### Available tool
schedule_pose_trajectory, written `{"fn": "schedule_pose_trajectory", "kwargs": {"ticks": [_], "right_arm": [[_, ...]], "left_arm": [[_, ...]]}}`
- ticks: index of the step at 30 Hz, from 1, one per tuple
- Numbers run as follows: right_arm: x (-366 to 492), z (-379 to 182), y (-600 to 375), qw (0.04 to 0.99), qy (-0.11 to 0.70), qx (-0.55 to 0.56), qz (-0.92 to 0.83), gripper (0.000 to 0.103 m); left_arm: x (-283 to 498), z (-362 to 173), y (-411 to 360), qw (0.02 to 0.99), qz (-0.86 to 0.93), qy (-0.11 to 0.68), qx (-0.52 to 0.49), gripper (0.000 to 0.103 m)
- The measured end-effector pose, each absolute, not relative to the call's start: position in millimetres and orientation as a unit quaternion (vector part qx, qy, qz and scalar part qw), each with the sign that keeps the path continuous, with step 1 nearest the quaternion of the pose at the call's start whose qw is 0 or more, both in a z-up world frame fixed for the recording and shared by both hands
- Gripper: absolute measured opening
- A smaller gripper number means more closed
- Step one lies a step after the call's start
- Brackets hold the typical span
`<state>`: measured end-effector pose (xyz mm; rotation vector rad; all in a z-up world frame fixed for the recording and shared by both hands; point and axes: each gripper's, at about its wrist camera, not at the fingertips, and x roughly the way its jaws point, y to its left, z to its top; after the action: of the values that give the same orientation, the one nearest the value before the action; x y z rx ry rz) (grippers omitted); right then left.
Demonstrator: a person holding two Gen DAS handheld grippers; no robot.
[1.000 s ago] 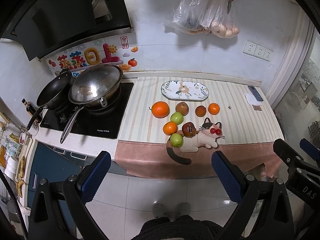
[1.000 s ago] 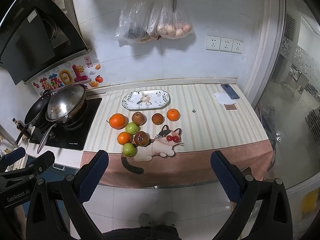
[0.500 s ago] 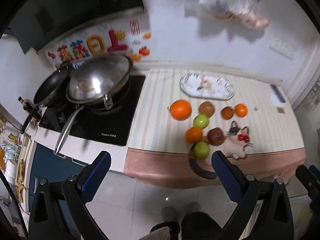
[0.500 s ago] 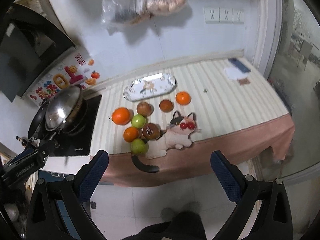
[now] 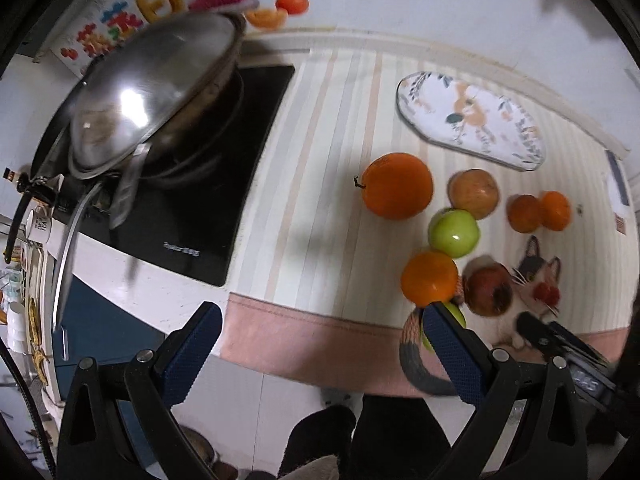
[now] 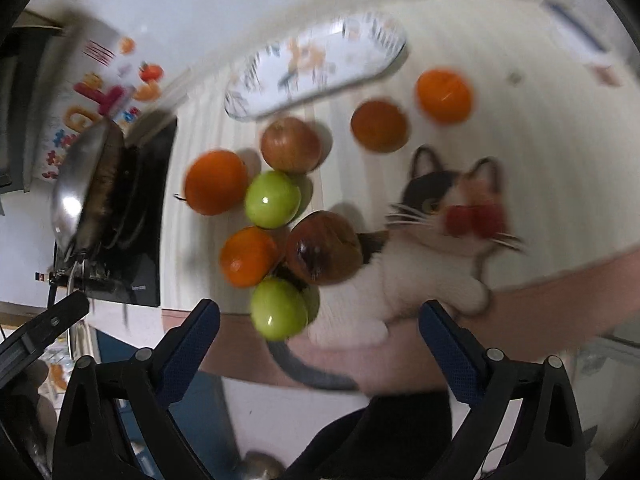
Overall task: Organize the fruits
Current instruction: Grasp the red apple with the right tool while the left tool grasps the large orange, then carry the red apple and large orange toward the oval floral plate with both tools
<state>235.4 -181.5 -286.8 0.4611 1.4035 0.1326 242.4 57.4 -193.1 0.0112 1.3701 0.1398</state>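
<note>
Fruits (image 6: 276, 200) loose beside empty plate (image 6: 320, 68)

Colourful Chinese characters, blurred, stand on the wall sticker (image 5: 160, 4).

place: home kitchen | cues: wok (image 5: 152, 92) on cooktop (image 5: 224, 184), striped counter (image 5: 320, 160), probably tiled wall

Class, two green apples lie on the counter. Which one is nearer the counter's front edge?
The green apple beside the cat mat's tail, below the small orange. The other green apple lies farther back.
</note>
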Motion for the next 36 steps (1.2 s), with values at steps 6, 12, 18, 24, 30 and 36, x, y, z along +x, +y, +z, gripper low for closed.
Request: {"fn": "schedule_pose_trajectory", "kwargs": {"ticks": [6,12,18,24,30,36], "right_arm": [[279,-359,-168,0.678,0.700,0.195,0.109,0.085],[297,-373,-157,0.671,0.706,0.174,0.146,0.069],[306,-356,-173,0.691,0.700,0.132,0.123,0.069],[314,-356,-188,0.686,0.709,0.123,0.108,0.069],[319,-357,-188,0.690,0.707,0.124,0.099,0.069],[328,-355,-187,0.689,0.709,0.119,0.092,0.069]], "left_arm": [[296,-233,47,0.737,0.074,0.672,-0.012,0.102],[337,-261,40,0.715,0.075,0.694,-0.050,0.102],[373,-282,27,0.700,0.070,0.708,-0.066,0.102],[394,-312,22,0.680,0.071,0.728,-0.046,0.102],[403,-322,17,0.679,0.048,0.731,-0.050,0.097],[405,-321,11,0.690,0.030,0.722,-0.044,0.084]]}}
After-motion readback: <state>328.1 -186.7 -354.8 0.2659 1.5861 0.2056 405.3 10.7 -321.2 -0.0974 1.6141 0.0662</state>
